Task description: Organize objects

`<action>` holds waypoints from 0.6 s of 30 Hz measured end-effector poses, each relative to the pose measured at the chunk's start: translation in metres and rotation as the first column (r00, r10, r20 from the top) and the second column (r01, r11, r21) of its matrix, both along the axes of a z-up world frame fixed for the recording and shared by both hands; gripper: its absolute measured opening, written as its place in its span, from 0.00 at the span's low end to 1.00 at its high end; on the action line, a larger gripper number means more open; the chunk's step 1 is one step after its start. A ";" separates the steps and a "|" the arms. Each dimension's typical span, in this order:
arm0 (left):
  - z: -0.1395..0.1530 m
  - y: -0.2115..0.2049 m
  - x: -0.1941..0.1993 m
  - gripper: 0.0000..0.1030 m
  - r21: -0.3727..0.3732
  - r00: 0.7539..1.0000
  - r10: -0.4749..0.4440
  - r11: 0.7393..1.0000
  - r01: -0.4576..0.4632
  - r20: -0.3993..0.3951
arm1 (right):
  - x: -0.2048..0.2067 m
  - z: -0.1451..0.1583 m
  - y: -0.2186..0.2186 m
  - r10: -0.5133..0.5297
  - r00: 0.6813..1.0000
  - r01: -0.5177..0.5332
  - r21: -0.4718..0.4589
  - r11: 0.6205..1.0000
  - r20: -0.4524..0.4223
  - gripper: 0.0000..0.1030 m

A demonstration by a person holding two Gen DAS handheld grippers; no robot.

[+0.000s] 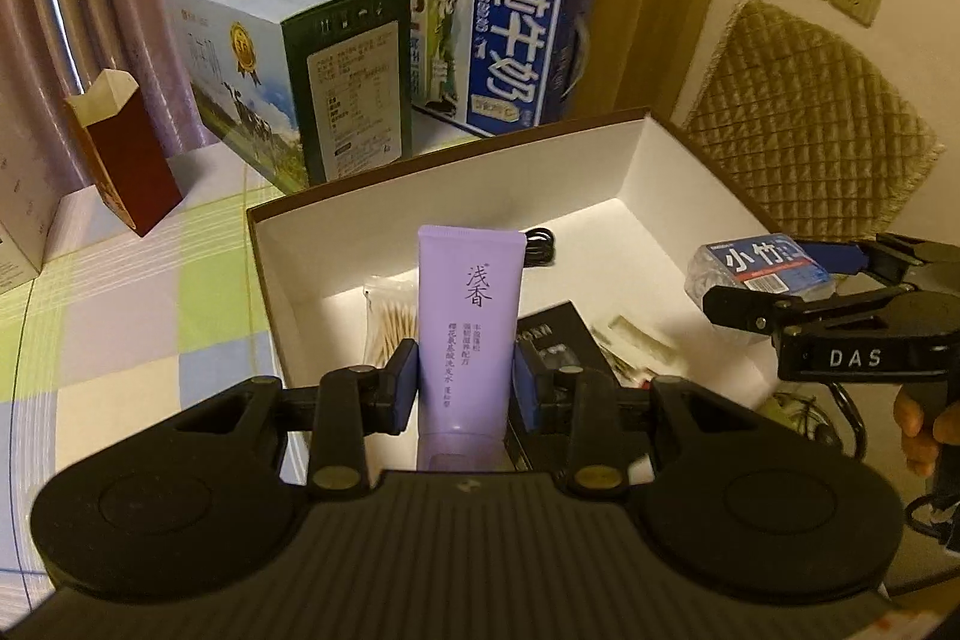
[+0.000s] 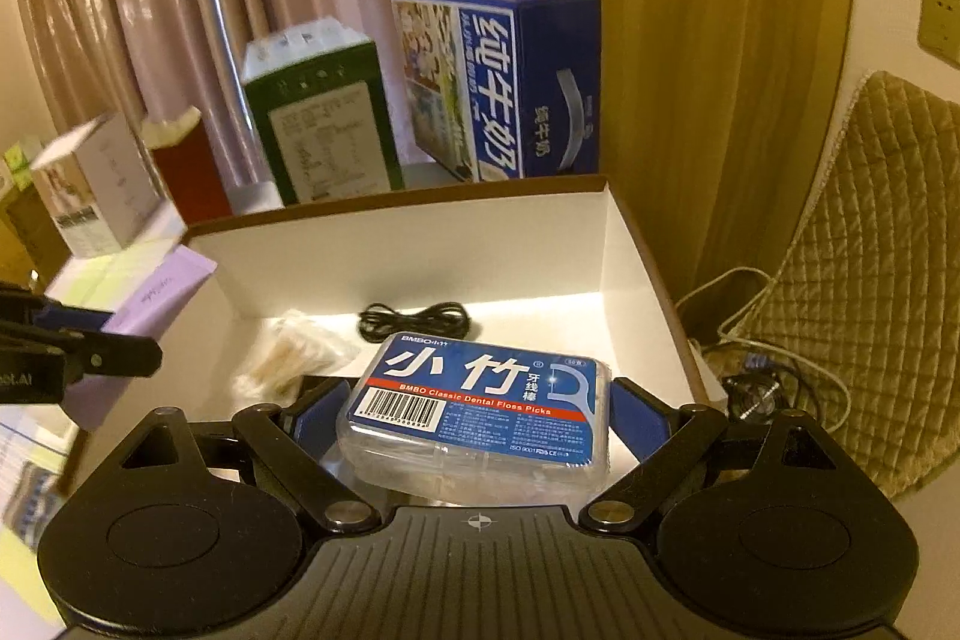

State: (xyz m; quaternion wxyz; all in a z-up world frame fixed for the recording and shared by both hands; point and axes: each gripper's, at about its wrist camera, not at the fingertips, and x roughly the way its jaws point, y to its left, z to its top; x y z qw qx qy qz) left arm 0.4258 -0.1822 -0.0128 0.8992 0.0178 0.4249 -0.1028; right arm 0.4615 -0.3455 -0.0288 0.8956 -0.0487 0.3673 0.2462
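The tube hid part of the cable at twelve o'clock and the swabs' right edge. A white carton at nine o'clock was cut off. The small packets stayed too blurred to tell.

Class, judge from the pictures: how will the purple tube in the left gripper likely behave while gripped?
The purple tube looks like soft plastic, so it probably dents under the left gripper. Its smooth skin may slip. Gripped low, its flat sealed end stands high, so it might tilt.
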 end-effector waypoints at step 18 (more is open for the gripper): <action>-0.051 -0.009 0.080 0.28 0.089 0.996 -0.001 0.996 0.009 -0.092 | 0.078 -0.034 0.034 0.008 0.999 -0.013 -0.099 0.995 -0.044 0.86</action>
